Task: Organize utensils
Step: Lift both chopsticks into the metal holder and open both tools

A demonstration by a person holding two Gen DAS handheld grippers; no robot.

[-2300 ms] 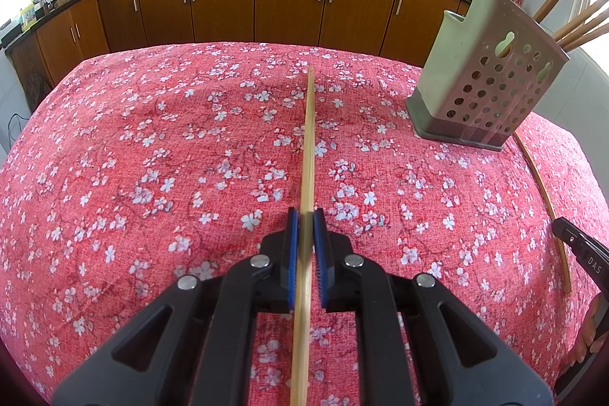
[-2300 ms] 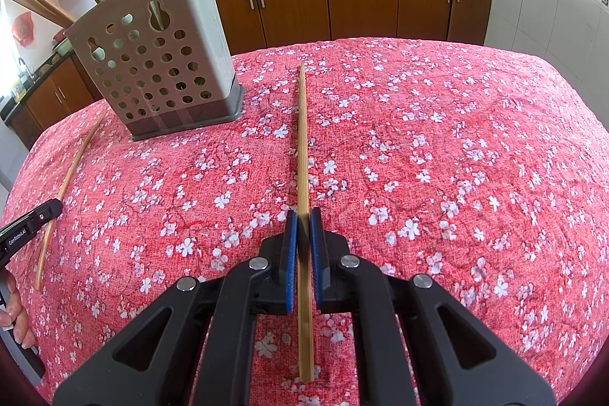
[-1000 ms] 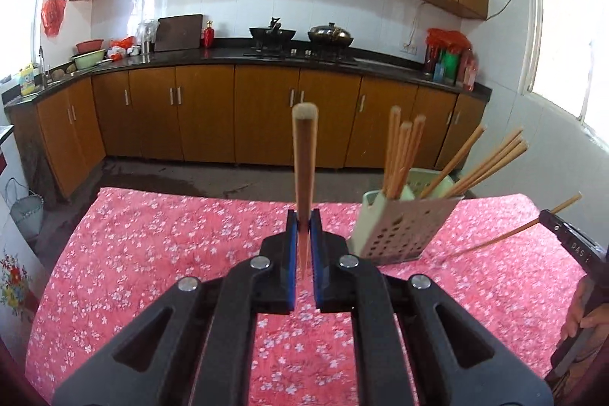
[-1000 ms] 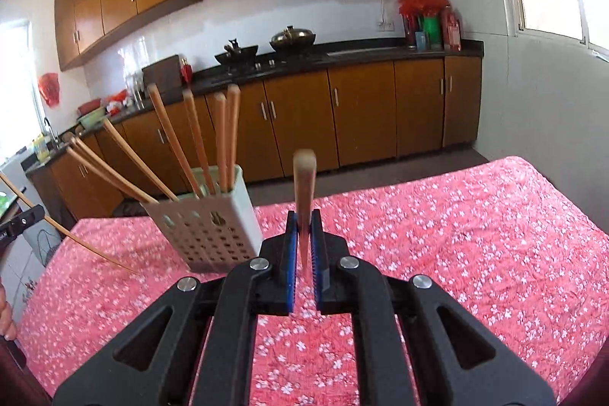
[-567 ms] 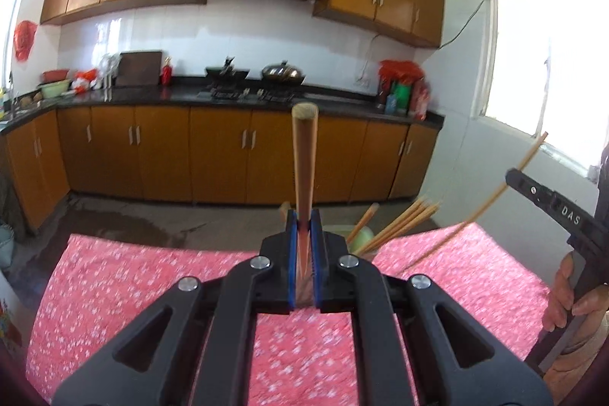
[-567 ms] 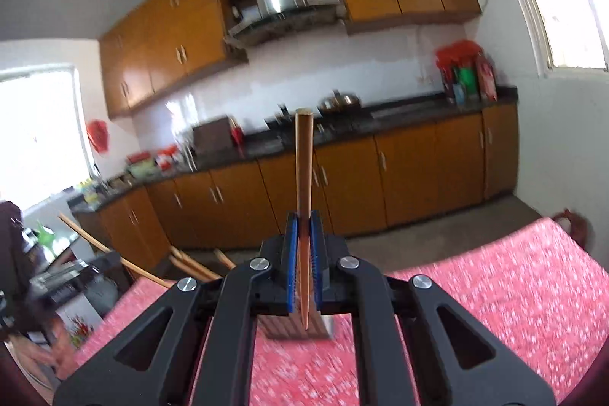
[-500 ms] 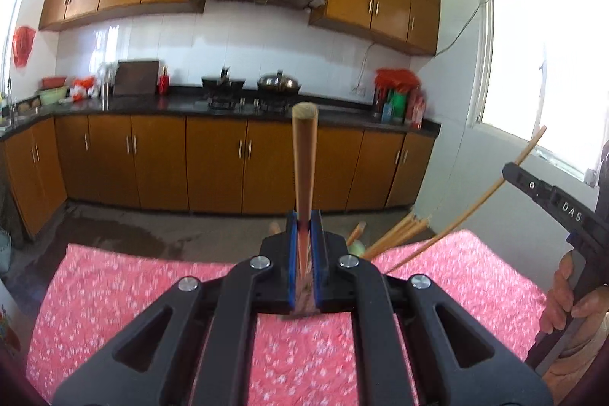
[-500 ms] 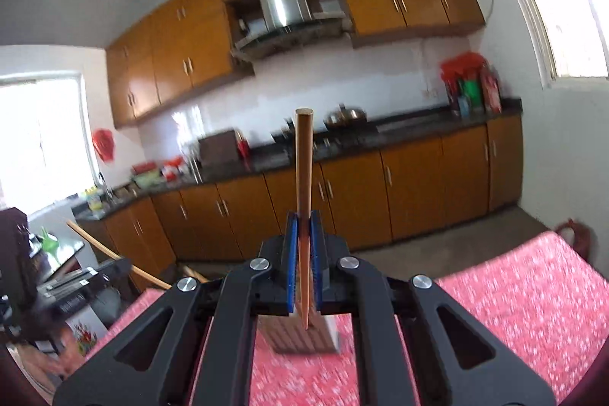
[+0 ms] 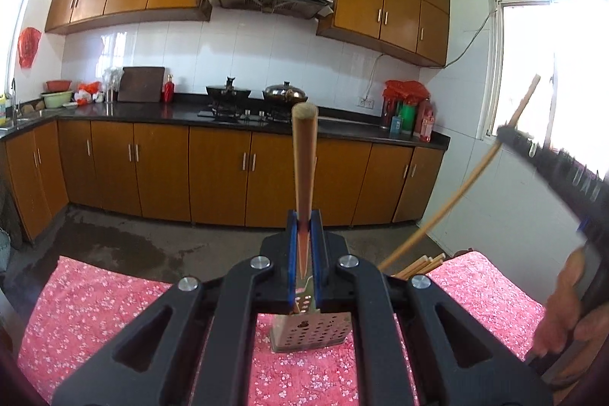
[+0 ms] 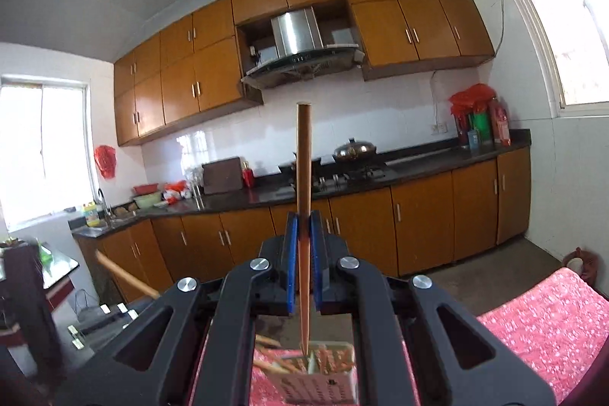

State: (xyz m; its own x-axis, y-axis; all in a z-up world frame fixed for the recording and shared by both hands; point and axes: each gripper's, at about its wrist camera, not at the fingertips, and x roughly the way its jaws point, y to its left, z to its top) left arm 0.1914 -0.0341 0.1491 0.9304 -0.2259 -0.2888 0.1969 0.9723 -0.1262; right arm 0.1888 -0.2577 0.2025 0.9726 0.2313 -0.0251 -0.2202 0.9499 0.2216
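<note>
1. Left gripper (image 9: 304, 238): blue pads pinched tight on one wooden chopstick (image 9: 303, 162). The stick stands upright, blunt end up and tapered tip down, an orientation suited to a vertical drop into the holder.
2. Right gripper (image 10: 304, 242): likewise clamped on a second chopstick (image 10: 303, 185), thin tip down. The tip hangs at the holder's open mouth; whether it has entered cannot be told.
3. Perforated utensil holder (image 9: 310, 331): grey-green, upright on the counter (image 9: 95, 295), which carries a red floral cloth. It sits directly beneath both grippers, so each stick lines up with the opening.
4. Stored chopsticks (image 10: 331, 362): several in the holder, leaning outward with their ends fanned toward the right in the left view.
5. Judgement: insertion stage. Both sticks are held near mid-length, probably for tip control; release likely follows lowering.
</note>
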